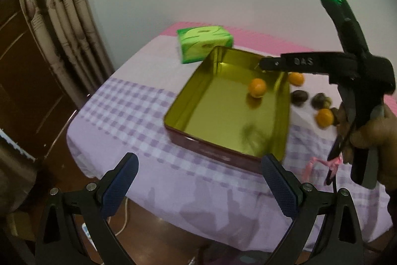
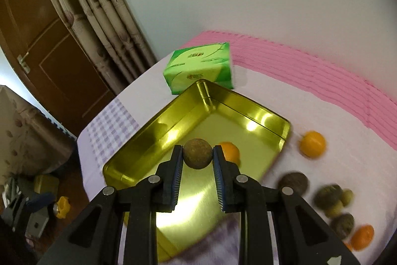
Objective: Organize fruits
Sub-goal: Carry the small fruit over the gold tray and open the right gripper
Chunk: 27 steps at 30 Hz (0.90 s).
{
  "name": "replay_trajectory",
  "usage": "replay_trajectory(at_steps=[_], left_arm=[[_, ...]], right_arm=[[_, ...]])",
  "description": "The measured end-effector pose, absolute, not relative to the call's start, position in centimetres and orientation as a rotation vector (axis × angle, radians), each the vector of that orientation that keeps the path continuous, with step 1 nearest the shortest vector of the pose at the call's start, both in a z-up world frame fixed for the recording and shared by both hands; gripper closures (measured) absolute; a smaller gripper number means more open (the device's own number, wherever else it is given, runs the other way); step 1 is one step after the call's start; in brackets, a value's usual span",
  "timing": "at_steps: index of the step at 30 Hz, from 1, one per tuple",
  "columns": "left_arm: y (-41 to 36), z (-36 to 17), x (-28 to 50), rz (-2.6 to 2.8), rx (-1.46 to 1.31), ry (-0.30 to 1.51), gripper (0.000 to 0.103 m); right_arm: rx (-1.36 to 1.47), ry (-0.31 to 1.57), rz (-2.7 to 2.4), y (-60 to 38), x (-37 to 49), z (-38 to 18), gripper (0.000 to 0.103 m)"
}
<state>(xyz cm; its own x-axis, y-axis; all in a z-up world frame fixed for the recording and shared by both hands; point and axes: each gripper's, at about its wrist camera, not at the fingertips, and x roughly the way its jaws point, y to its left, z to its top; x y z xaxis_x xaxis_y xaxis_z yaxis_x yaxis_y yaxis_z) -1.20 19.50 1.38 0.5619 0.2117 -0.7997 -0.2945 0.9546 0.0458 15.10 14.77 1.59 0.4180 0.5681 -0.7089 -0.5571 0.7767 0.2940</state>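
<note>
Above the gold tin (image 2: 158,131), at the tips of the right gripper (image 2: 198,155), sits a brown round fruit (image 2: 198,153), clamped between the two pads and held over the tin's floor. Could slip free: round, hard-looking, pinched only at its sides near the fingertips. Released from this height, would likely bounce or roll into the orange fruit (image 2: 230,150) already inside, or strike the near wall. Farther left, spread wide and empty over the checked tablecloth (image 1: 129,101), the left gripper (image 1: 198,185); no steadying of the tin, so a knock could shift it toward the green tissue pack (image 2: 198,66).

Hard to make out: loose fruits (image 2: 330,198) right of the tin, smeared by blur, count and kinds uncertain. Cut off at the frame edge, the nearest orange piece. Hidden behind the clamped fruit, part of the orange one.
</note>
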Motion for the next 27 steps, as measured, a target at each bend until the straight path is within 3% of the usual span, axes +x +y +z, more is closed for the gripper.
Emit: replay_trajectory(at_steps=[27], left_arm=[[22.5, -1.2, -0.1, 0.357, -0.171, 1.052, 0.004]], right_arm=[[-0.050, 1.014, 0.610, 21.0, 20.9, -3.2, 0.081]])
